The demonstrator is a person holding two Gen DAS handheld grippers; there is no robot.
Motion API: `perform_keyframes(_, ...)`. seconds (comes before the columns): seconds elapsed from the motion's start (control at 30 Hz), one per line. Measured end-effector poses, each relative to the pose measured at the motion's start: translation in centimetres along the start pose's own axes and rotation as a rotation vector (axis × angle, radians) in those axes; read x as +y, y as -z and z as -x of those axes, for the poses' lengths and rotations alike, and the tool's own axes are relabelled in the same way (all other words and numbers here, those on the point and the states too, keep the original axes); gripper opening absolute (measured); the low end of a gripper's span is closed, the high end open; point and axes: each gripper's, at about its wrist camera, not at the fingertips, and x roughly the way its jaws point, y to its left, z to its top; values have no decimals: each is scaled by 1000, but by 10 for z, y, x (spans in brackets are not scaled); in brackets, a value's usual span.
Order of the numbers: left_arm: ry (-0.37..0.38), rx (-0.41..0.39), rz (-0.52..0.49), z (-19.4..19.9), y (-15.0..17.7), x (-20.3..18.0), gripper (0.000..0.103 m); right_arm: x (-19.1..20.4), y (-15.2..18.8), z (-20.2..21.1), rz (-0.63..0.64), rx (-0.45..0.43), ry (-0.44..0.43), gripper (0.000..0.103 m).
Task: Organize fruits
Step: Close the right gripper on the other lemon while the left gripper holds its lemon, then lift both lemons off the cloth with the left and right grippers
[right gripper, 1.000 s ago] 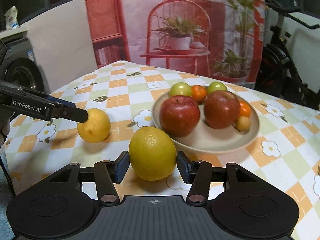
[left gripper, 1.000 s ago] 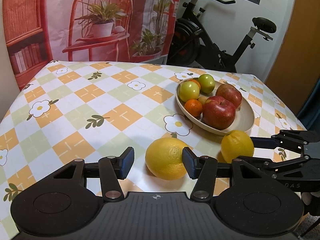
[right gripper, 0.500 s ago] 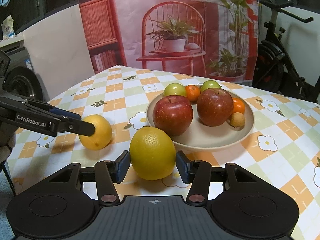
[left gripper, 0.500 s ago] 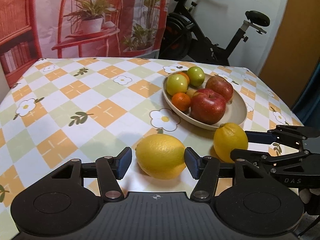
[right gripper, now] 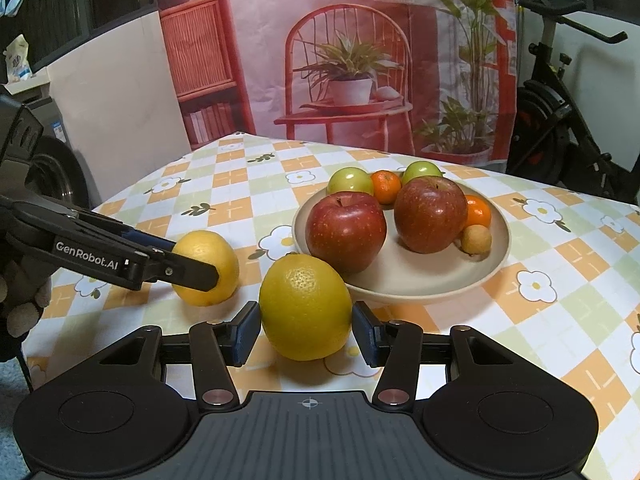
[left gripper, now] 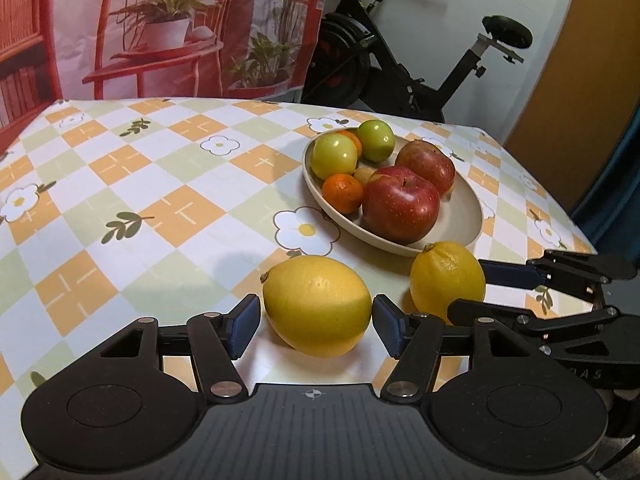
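Two yellow lemons lie on the bench [left gripper: 120,184], which has a checked floral cloth, just in front of a beige bowl [left gripper: 466,216]. The left lemon [left gripper: 316,306] sits between the pads of the left hand-held gripper [left gripper: 314,326], whose jaws are opening, with gaps visible on both sides. The right lemon [right gripper: 306,306] lies between the pads of the right hand-held gripper [right gripper: 306,332]; its jaws stand close beside the fruit, narrow gaps showing, not pressing. The bowl holds two red apples [right gripper: 346,230], two green fruits, small oranges and one small tan fruit.
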Motion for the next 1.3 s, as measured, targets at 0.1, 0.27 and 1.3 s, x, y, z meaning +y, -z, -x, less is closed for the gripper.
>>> perform_keyframes(0.1,30,-6,58,-2,0,6,61,1,0,-1,-4,-3,-4,47)
perform_keyframes(0.27,78,-9,208,-2,0,25,60,-2,0,0,-5,-5,-8,47)
perform_keyframes(1.3,72,7,276,-12,-2,26,60,2,-4,-10,32,-4,-20,50)
